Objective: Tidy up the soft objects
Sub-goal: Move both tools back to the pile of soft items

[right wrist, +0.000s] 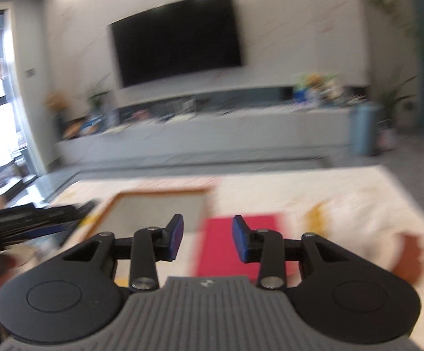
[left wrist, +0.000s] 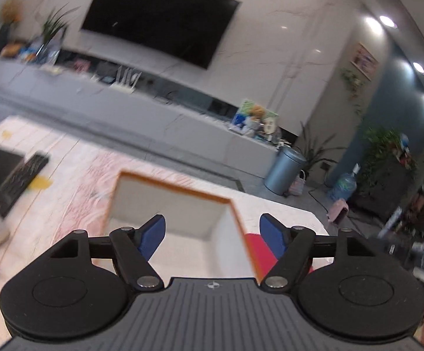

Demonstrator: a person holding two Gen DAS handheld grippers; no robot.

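A square storage box (left wrist: 165,201) with an orange rim and pale inner walls stands open on the white table; nothing shows inside it. My left gripper (left wrist: 212,231) hangs above the box's near side, its blue pads (left wrist: 153,235) wide apart with nothing between them. A flat red soft item (left wrist: 257,245) lies to the right of the box. In the right wrist view, which is blurred, the same box (right wrist: 156,207) and red item (right wrist: 235,242) sit ahead. My right gripper (right wrist: 207,237) is above the red item, open, holding nothing.
A dark keyboard (left wrist: 19,181) and a black slab lie on the table's left with yellow scraps. My left gripper's body (right wrist: 22,219) crosses the right view's left edge. Beyond the table are a long grey TV cabinet (left wrist: 159,117), a wall screen and a bin (left wrist: 285,172).
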